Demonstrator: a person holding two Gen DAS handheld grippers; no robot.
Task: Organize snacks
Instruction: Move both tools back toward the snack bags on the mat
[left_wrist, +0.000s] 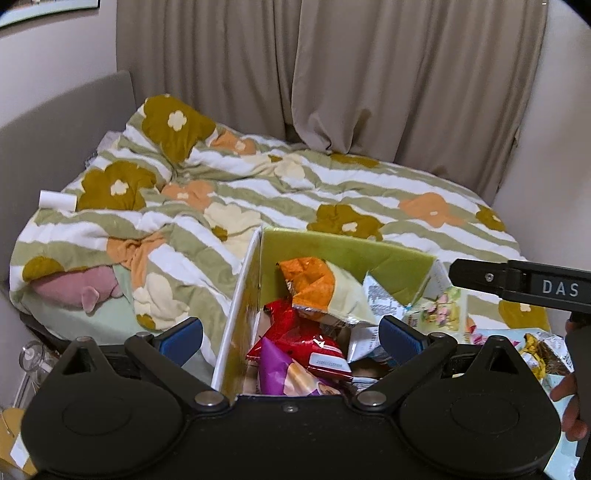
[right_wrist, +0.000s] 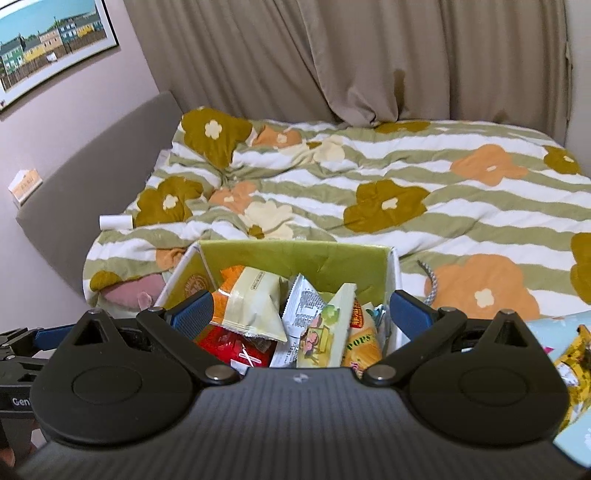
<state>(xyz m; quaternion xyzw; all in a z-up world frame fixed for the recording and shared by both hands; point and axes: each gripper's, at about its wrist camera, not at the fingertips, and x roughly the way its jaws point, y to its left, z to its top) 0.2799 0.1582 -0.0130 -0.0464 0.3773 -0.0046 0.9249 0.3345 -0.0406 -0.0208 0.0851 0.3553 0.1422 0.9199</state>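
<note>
A green-lined cardboard box (left_wrist: 354, 254) sits on the bed and holds several snack packs: an orange and cream bag (left_wrist: 321, 288), a red pack (left_wrist: 295, 332) and a purple pack (left_wrist: 284, 369). My left gripper (left_wrist: 291, 336) is open and empty, just above the box's near left side. In the right wrist view the box (right_wrist: 295, 254) shows a cream pack (right_wrist: 255, 306), a flat green pack (right_wrist: 325, 328) and an orange "POPS" bag (right_wrist: 364, 336). My right gripper (right_wrist: 303, 314) is open and empty over the box's near edge. A yellow snack bag (right_wrist: 576, 362) lies outside the box at the right.
The bed carries a striped flower-print duvet (right_wrist: 406, 192). A white paper roll (right_wrist: 115, 222) lies at its left edge and a pink plush toy (left_wrist: 77, 291) pokes out from under it. A grey headboard (right_wrist: 103, 173) and beige curtains (right_wrist: 332, 55) stand behind.
</note>
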